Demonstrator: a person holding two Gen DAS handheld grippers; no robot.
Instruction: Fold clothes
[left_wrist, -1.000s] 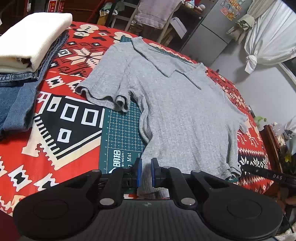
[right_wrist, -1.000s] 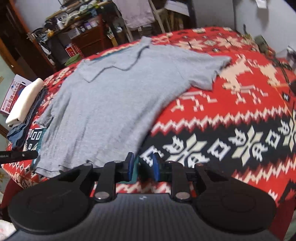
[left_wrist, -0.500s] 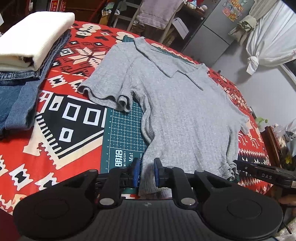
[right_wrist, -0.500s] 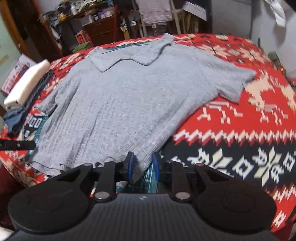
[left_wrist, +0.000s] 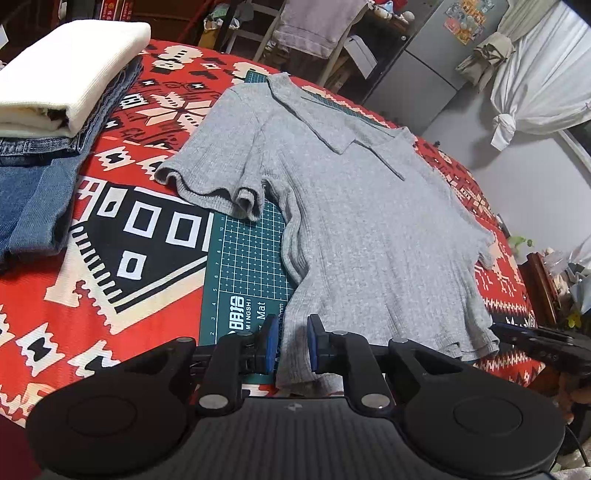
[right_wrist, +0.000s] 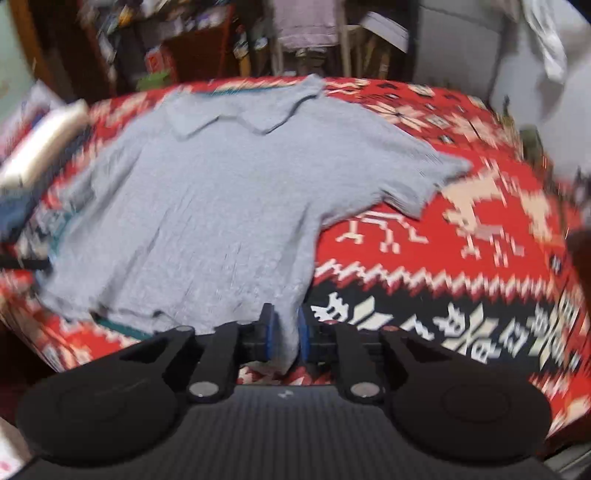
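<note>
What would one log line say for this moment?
stage: hem pickup | left gripper: open around grey shirt hem corner | right gripper: open around other hem corner | shirt flat on green mat

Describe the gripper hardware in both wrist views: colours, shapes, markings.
Both match: the left gripper and right gripper have black linkage arms with silver pivot pins, blue finger pads, two round black discs either side, and a ribbed dark body bearing a small pale logo.

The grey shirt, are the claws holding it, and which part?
Both claws straddle the grey shirt's bottom hem corners, left claw, right claw, not yet pinched.
</note>
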